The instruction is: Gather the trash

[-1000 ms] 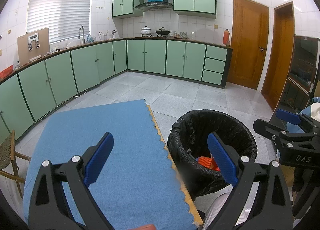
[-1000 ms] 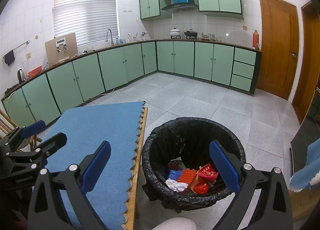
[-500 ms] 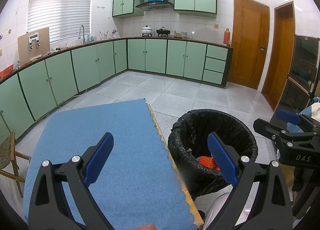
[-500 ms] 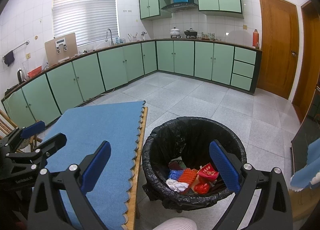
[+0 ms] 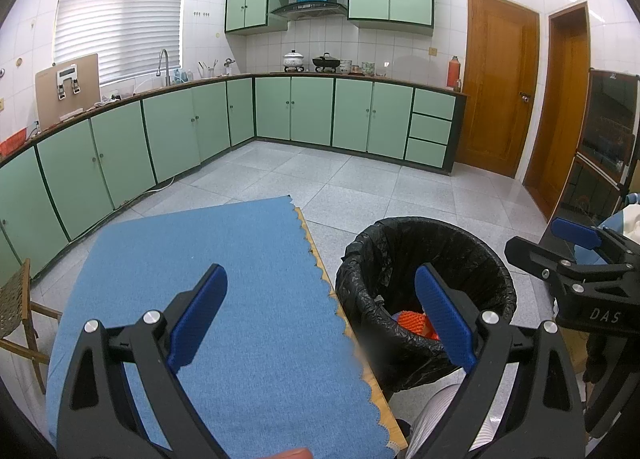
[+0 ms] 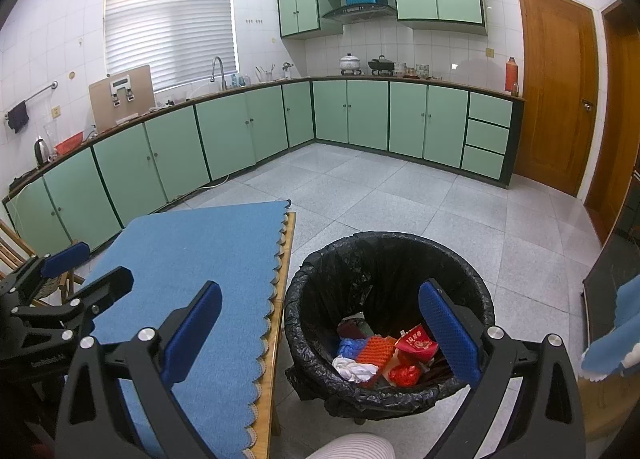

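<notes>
the trash (image 6: 380,355) lies heaped at the bottom of the bin (image 6: 460,287), a round pail lined with a black bag that stands on the tiled floor (image 6: 360,195) just right of the table (image 6: 285,259). in the right wrist view the bin sits ahead of and below the right gripper (image 6: 320,333), whose two blue-padded fingers are spread wide with nothing between them; the right finger overlaps the bin's near right rim and the left finger hangs over the blue cloth (image 6: 192,255). in the left wrist view the left gripper (image 5: 320,319) is likewise spread wide and empty, its left finger over the cloth (image 5: 224,279) and its right finger in front of the bin's (image 5: 404,243) opening, so the bin lies ahead and to the right of it.

about six pieces can be counted in the heap: an orange ribbed piece (image 6: 375,351), a red packet with gold print (image 6: 416,342), a shiny red wrapper (image 6: 404,374), a white crumpled piece (image 6: 354,367), a blue crumpled piece (image 6: 350,347) and a dark piece (image 6: 352,327) at the far side; more may be hidden beneath. the orange piece's long side runs from near left to far right. the red packet tilts, one corner up toward the far side. from the left wrist view only the orange piece (image 5: 406,319) shows.

there is one bin, one table, one cloth and two grippers. the cloth's scalloped edge runs near to far along the table's right side, next to the bin.
</notes>
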`<state>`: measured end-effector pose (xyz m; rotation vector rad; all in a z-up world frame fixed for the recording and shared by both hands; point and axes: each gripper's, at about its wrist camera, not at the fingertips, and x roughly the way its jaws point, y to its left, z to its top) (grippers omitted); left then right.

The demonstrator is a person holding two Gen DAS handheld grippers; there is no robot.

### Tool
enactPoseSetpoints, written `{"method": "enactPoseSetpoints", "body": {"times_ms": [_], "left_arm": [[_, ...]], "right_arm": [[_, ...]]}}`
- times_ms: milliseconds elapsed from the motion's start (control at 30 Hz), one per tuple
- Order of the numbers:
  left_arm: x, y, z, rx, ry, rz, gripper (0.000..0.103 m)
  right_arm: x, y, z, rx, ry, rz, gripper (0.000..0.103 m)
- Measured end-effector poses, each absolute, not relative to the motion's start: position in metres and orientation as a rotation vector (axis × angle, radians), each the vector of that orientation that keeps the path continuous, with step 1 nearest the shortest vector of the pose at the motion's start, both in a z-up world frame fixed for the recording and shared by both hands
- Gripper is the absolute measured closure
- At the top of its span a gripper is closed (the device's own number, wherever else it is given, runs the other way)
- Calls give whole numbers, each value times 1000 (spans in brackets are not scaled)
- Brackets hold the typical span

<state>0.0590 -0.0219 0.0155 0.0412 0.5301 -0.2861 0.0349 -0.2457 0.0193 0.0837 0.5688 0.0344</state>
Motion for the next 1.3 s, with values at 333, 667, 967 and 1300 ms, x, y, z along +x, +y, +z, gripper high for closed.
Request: {"method": "enactPoseSetpoints", "body": {"times_ms": [333, 667, 967, 1300], "left_arm": [[59, -22, 16, 42, 530, -286, 11], [59, -21, 16, 41, 528, -282, 11], [60, -20, 18, 40, 527, -280, 11], [62, -20, 19, 40, 530, -278, 11]], "right_arm": [[36, -245, 18, 85, 568, 35, 6], [36, -244, 17, 84, 567, 35, 6], [36, -244, 18, 85, 568, 36, 6], [39, -244, 17, 86, 573, 38, 6]]}}
